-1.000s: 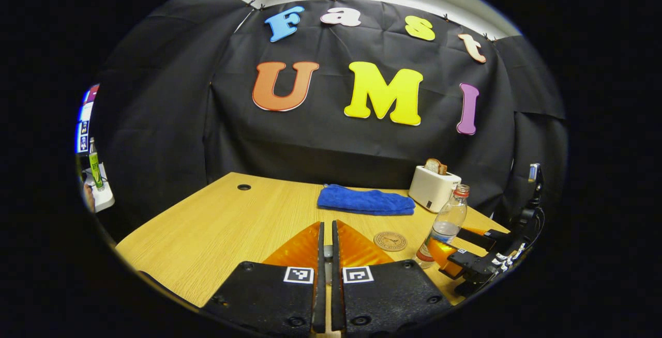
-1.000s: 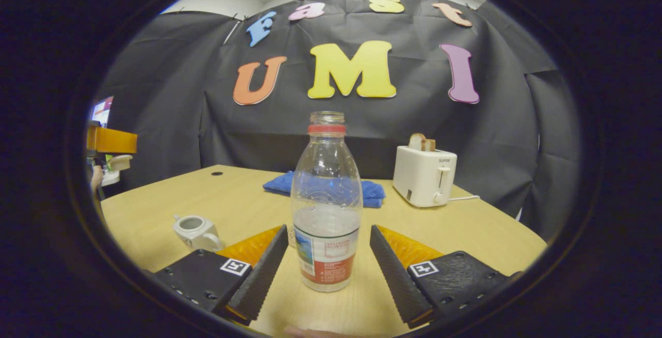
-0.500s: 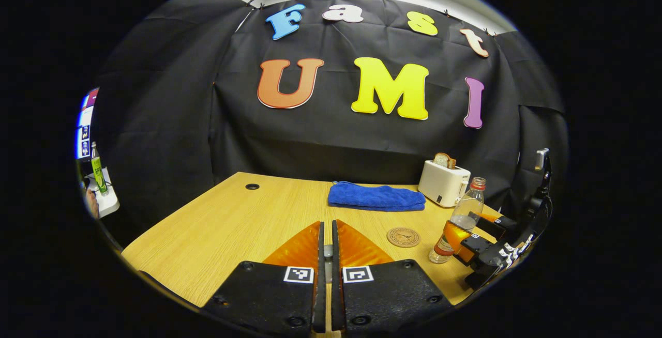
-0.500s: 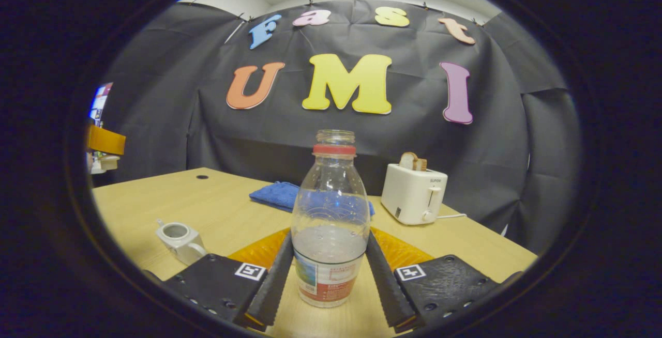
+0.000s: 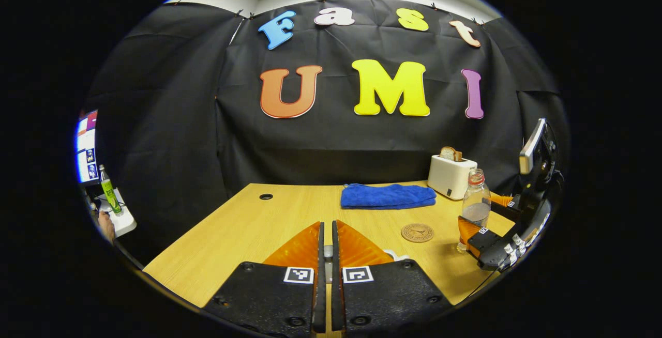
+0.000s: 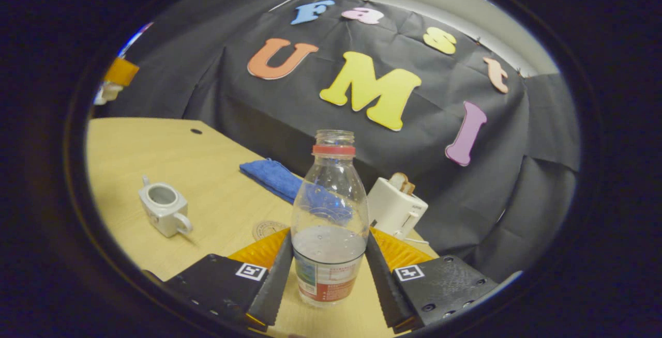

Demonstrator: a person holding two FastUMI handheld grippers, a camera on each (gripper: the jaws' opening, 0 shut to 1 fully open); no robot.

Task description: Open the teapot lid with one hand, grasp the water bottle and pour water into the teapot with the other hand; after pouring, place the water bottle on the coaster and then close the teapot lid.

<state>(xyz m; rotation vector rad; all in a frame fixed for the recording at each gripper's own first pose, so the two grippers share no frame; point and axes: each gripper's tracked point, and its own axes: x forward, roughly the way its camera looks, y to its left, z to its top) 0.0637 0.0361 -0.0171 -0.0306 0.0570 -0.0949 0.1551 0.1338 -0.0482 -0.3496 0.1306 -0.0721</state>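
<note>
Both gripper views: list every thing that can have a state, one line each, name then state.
water bottle: uncapped, upright in the right gripper view, part full.
right gripper: shut on the water bottle.
left gripper: shut; what it holds cannot be told.
teapot: lid off, mouth open, standing on the table.
coaster: bare.
toaster: bread standing up out of its slot.
blue cloth: folded, flat on the table.

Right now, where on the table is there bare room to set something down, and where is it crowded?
Bare wood runs from the cable hole to the near edge, left of the blue towel. The far right is crowded: toaster, coaster, and the water bottle gripped in the right claw. The teapot sits alone, open.
</note>
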